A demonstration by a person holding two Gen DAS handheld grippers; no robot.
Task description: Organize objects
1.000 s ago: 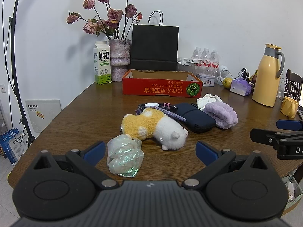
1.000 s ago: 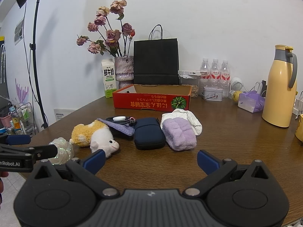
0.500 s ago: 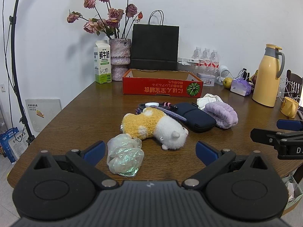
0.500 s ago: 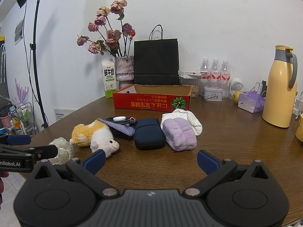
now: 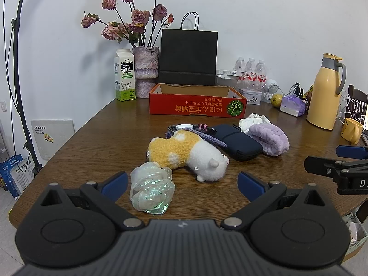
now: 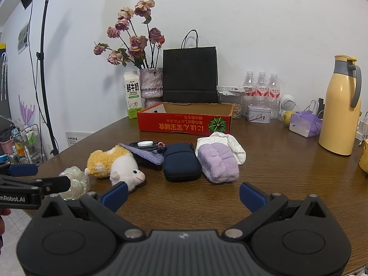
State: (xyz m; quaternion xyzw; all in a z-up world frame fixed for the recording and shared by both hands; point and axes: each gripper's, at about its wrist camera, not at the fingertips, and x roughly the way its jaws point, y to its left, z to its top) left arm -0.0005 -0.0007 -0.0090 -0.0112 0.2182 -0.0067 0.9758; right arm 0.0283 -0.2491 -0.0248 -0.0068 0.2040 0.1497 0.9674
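On the brown table lie an iridescent plastic bundle (image 5: 151,189), a yellow-and-white plush toy (image 5: 187,153), a purple knit pouch with a cable and white lid (image 5: 195,131), a navy zip case (image 5: 237,141), a lilac fluffy cloth (image 5: 270,139) and a white cloth (image 5: 253,120). An open red cardboard box (image 5: 197,104) stands behind them. My left gripper (image 5: 182,182) is open, just short of the bundle. My right gripper (image 6: 182,195) is open and empty, in front of the navy case (image 6: 181,162) and lilac cloth (image 6: 217,162).
At the back stand a milk carton (image 5: 124,74), a vase of dried roses (image 5: 146,71), a black paper bag (image 5: 189,56) and water bottles (image 5: 251,71). A yellow thermos (image 5: 325,93) and yellow mug (image 5: 352,130) stand at right. A light stand (image 6: 43,69) is off the table's left.
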